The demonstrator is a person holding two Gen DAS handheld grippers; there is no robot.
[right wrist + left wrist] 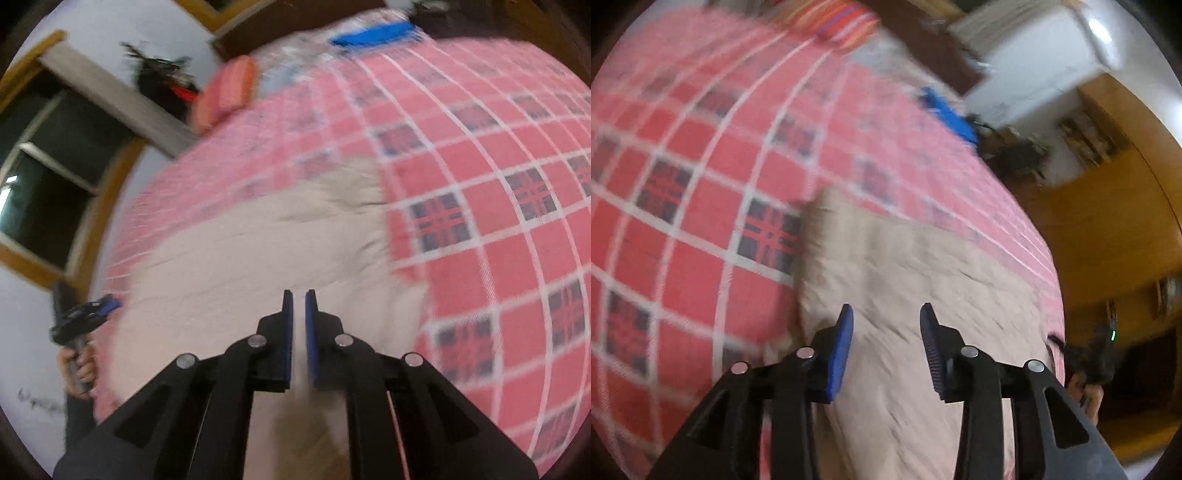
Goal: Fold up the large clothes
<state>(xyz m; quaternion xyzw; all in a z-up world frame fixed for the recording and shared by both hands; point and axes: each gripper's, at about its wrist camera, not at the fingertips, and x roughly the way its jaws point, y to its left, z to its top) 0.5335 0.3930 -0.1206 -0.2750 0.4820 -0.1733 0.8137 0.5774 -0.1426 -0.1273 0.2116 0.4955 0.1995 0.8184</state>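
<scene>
Beige quilted cloth garment (905, 295) on red checked bedspread (683, 166) lies straight ahead beneath both; left hand-held gripper (886, 317) fingers apart, empty; right hand-held gripper (299, 299) nearly together, pinching nothing visible.

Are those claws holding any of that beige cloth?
No. The left claw is open and empty; the right claw is nearly closed on nothing, above the beige garment.

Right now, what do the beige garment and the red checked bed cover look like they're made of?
The beige garment looks like soft matte woven cloth, perhaps cotton: it lies in loose wrinkles. The red checked bed cover looks like a thin woven sheet with a flat, matte, dyed plaid pattern. Motion blur hides any weave detail.
</scene>
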